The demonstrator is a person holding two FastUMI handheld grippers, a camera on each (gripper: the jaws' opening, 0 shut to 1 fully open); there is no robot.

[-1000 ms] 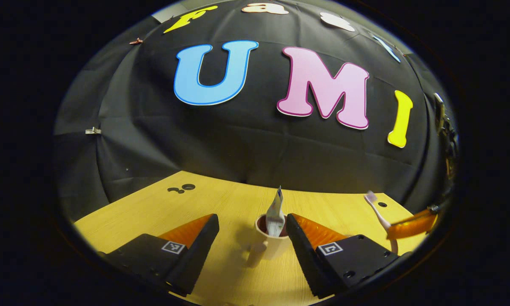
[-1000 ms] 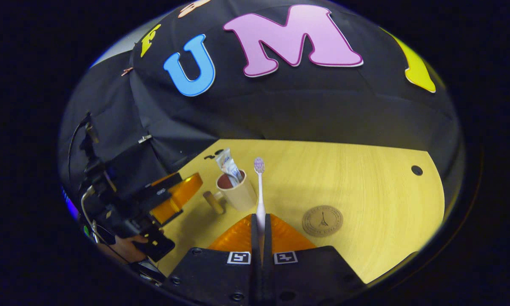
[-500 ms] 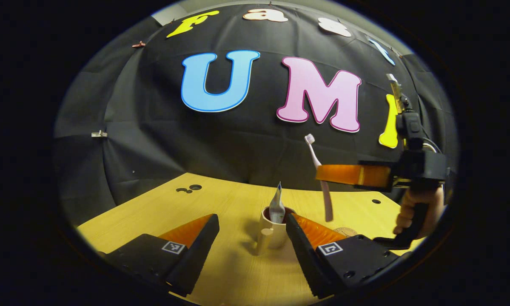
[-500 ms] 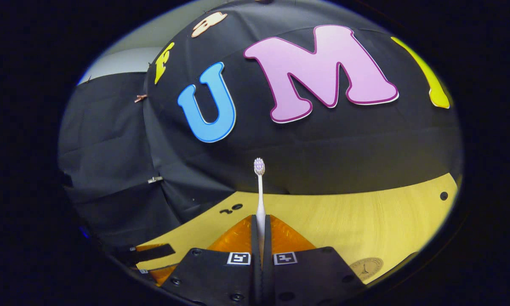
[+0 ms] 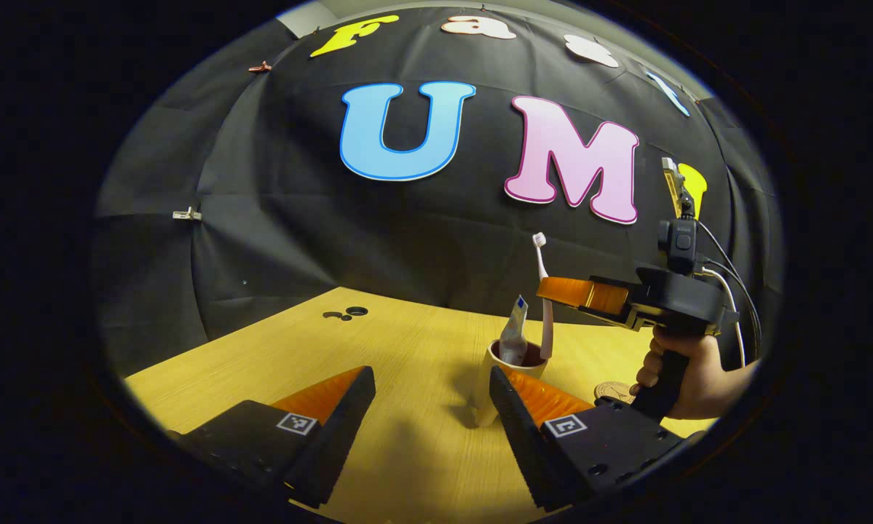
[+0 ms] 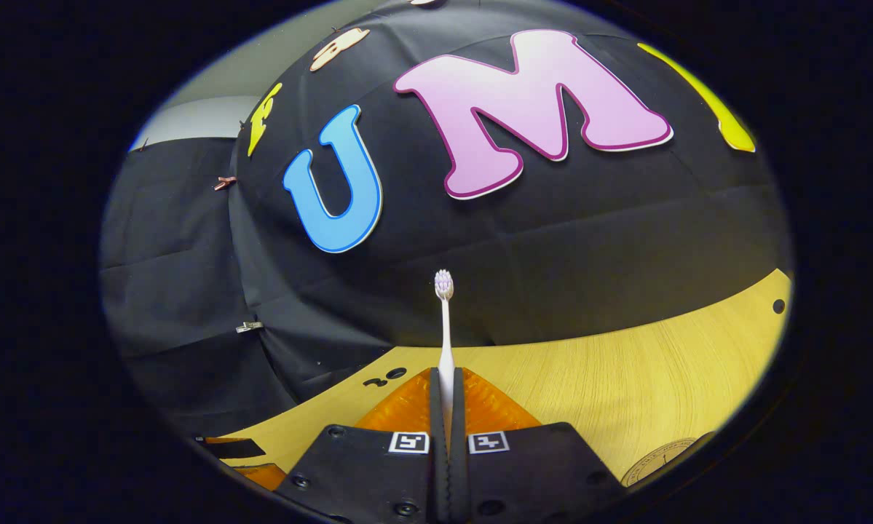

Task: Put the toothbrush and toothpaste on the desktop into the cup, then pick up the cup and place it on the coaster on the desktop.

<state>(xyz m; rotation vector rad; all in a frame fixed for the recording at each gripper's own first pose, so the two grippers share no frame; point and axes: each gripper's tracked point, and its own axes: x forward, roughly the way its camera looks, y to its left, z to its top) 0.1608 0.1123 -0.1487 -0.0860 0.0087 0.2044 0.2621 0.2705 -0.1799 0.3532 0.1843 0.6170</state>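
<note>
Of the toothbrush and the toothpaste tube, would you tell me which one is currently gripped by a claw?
The white toothbrush: the right claw is shut on its handle, lower end in the cream cup. The white toothpaste tube stands in that cup ungripped.

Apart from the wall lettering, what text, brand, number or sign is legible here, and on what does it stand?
Toothpaste tube: printing, too small to read.
Coaster: surface marking, too small and blurred to read.
Left claw: square coded markers, patterns only, no words.
Right claw: two markers of the same kind, no words.
No words or numbers can be read on any of them.
</note>
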